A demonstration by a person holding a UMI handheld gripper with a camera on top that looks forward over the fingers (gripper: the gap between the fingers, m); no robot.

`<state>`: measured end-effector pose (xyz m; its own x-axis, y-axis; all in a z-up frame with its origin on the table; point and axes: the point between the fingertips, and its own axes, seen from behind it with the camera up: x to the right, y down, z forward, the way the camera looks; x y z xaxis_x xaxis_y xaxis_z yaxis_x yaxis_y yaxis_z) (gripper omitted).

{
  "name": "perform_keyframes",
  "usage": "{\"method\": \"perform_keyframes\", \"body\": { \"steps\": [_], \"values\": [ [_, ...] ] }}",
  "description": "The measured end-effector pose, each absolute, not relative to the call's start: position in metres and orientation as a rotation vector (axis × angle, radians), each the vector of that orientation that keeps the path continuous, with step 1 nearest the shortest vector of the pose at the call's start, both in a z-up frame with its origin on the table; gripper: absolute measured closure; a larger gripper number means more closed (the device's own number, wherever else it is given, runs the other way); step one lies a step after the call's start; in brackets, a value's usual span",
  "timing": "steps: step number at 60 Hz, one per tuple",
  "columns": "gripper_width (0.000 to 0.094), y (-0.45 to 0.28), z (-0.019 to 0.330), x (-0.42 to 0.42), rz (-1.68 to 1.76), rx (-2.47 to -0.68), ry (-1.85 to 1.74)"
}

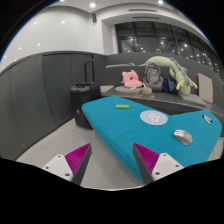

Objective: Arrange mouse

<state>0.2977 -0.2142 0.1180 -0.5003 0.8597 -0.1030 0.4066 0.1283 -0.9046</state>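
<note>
We hold the hand-held gripper (112, 165) released, its fingers spread wide with nothing between them, magenta pads (78, 158) facing inward, well short of the teal worktop (130, 125). The mouse (182, 136), grey and small, sits on the worktop at about two o'clock from the fingers, near its right-hand end, just beside a round white disc (153, 117) at one o'clock. A small green item (122, 105) lies farther back at twelve o'clock; a blue object (207, 118) sits past the mouse. We judge the step as approach: swing right toward two o'clock, drop low, and line the fingers along the mouse's long sides so both pads meet its flanks squarely. Keep clear of the disc; close gently, since a smooth shell may squirt out.
</note>
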Motion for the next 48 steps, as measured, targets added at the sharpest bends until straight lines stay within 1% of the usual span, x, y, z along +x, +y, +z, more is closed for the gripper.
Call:
{"method": "perform_keyframes", "body": {
  "steps": [6,18,40,48],
  "values": [
    [0.0088,-0.201,0.117,0.293,1.324,-1.25,-1.947],
    [0.0089,-0.144,0.107,0.282,1.248,-1.32,-1.868],
    [0.0088,0.002,0.074,0.246,1.029,-1.453,-1.704],
    [0.0087,0.042,0.062,0.237,0.974,-1.485,-1.66]
  ]
}}
